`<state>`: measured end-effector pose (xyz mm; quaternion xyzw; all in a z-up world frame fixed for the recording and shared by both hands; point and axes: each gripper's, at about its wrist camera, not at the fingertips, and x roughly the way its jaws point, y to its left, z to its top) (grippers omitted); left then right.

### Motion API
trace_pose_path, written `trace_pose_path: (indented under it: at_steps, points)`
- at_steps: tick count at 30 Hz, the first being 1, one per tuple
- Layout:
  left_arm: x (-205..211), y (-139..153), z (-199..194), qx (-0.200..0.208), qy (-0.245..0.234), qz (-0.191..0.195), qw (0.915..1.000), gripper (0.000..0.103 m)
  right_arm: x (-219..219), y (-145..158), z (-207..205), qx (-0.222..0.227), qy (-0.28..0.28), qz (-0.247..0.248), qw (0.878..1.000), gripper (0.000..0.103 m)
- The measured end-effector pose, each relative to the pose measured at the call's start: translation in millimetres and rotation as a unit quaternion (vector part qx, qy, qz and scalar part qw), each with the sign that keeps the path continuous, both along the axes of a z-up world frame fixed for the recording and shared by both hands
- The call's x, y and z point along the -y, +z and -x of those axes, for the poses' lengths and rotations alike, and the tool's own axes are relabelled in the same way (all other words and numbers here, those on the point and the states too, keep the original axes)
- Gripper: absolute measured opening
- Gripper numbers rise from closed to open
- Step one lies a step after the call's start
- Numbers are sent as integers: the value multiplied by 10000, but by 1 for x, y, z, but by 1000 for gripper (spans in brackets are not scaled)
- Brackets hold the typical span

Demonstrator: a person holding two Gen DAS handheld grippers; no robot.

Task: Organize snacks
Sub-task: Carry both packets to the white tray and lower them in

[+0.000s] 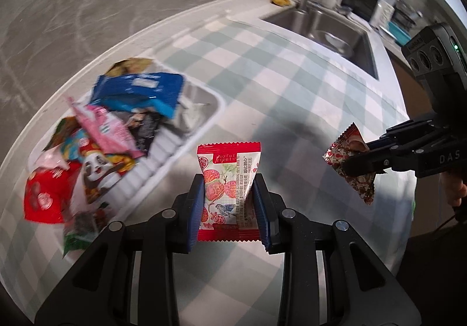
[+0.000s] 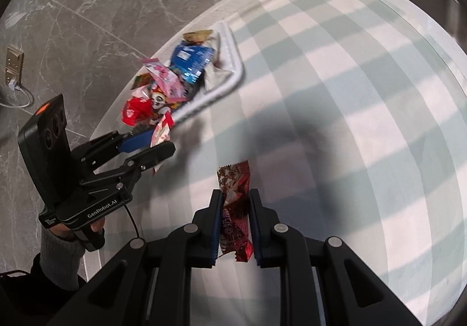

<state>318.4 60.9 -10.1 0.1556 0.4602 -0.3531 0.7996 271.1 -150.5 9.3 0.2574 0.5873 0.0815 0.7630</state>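
Observation:
My left gripper (image 1: 228,177) is shut on a red and white lychee-print snack packet (image 1: 227,191), held above the checked tablecloth. It also shows in the right wrist view (image 2: 157,139), close to the tray's near end. My right gripper (image 2: 235,194) is shut on a dark red snack packet (image 2: 235,203); in the left wrist view it (image 1: 354,164) holds that packet (image 1: 350,162) at the right, above the cloth. A white tray (image 1: 201,124) at the left holds several snack packs, among them a blue pack (image 1: 140,92) and a panda pack (image 1: 97,171). The tray also shows in the right wrist view (image 2: 230,75).
A green and white checked tablecloth (image 1: 292,92) covers the counter. A steel sink (image 1: 327,31) with a tap lies at the far right. A yellow item (image 1: 280,0) lies beside the sink. The grey marble floor (image 2: 87,5) lies beyond the counter edge.

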Motion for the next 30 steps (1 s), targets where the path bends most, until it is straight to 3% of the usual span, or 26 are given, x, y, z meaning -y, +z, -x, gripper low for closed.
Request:
trace_pose_path:
  at_steps: [15,30]
  points:
    - [-81,22,-48,37,1395,347,9896,30,-37,15,-90,455,566,-18,9974,19]
    - [-106,32,-89,149,1984,509,9787,30,-67,17,-167,768,996,265,9917,19]
